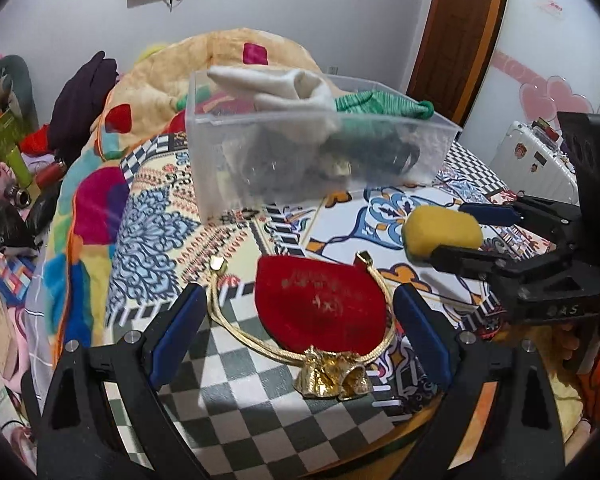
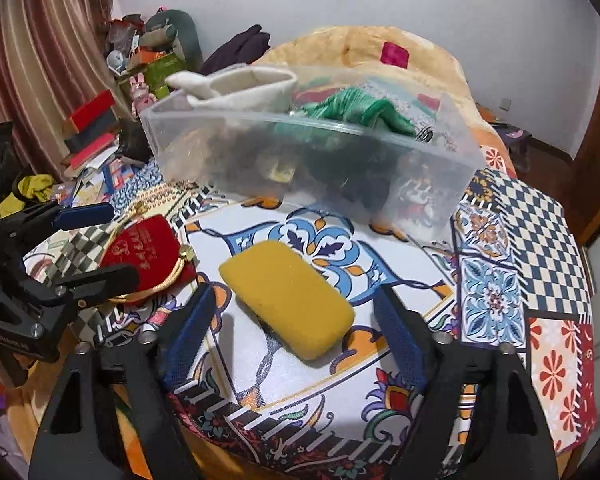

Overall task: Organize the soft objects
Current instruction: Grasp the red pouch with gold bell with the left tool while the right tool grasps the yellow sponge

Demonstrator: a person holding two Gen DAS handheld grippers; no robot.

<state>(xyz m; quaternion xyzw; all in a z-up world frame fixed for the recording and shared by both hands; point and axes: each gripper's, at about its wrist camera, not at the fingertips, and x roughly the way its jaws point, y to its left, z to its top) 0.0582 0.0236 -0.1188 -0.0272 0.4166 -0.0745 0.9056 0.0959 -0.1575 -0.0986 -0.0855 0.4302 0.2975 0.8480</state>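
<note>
A red velvet pouch (image 1: 320,306) with a gold drawstring lies on the patterned round table, between the spread jaws of my open left gripper (image 1: 296,312). A yellow sponge (image 2: 286,298) lies flat between the spread jaws of my open right gripper (image 2: 294,320). Neither gripper is closed on its object. The sponge also shows in the left wrist view (image 1: 440,232) with the right gripper (image 1: 456,232) around it. The pouch (image 2: 142,252) and left gripper (image 2: 96,242) show at the left of the right wrist view. A clear plastic bin (image 1: 316,148) behind holds white, green and dark soft items.
The bin (image 2: 312,164) stands at the table's far side. A bed with a colourful blanket (image 1: 100,184) lies behind and left. Clutter of books and boxes (image 2: 96,132) sits at the left. A white suitcase (image 1: 536,160) stands at the right.
</note>
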